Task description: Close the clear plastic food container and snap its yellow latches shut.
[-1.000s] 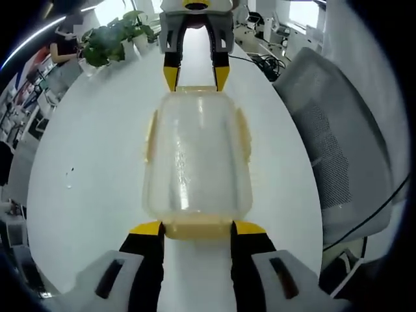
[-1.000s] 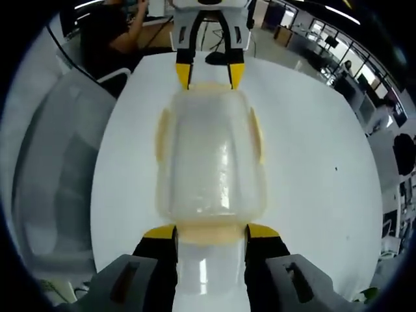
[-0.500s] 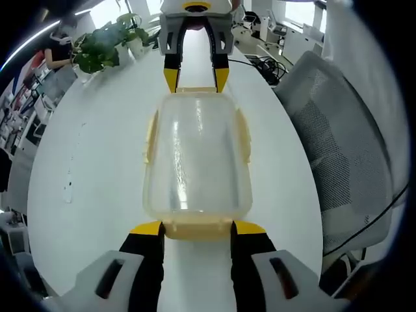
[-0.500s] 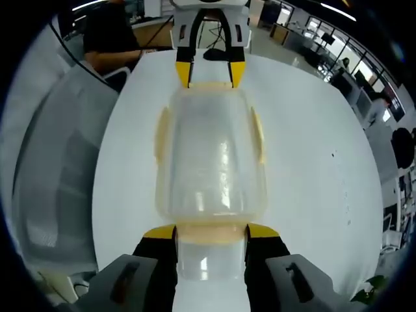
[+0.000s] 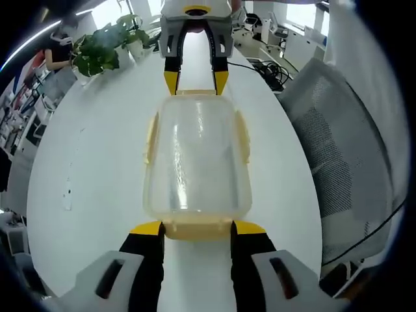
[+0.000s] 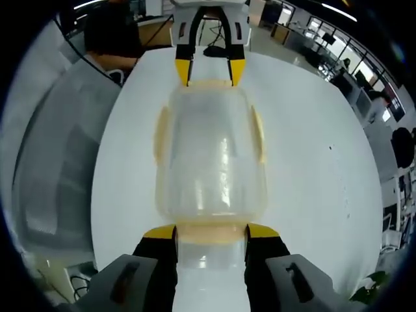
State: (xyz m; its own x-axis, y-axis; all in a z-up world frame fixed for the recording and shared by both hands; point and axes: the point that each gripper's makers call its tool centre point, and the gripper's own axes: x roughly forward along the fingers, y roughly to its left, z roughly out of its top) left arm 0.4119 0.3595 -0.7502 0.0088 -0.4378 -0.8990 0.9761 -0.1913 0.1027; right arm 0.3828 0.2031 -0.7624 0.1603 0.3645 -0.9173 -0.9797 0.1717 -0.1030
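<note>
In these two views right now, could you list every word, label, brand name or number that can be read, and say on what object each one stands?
There is no readable text.
Clear plastic container: plain lid and yellow latches, no label or embossed writing that I can read.
Left gripper and right gripper: yellow-tipped fingers, no markings.
White table: only small dark specks.
Background office clutter: too small and blurred to read.

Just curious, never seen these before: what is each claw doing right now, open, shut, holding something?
Left gripper: open, jaws at the near yellow latch of the container.
Right gripper: open, jaws at the opposite latch.
</note>
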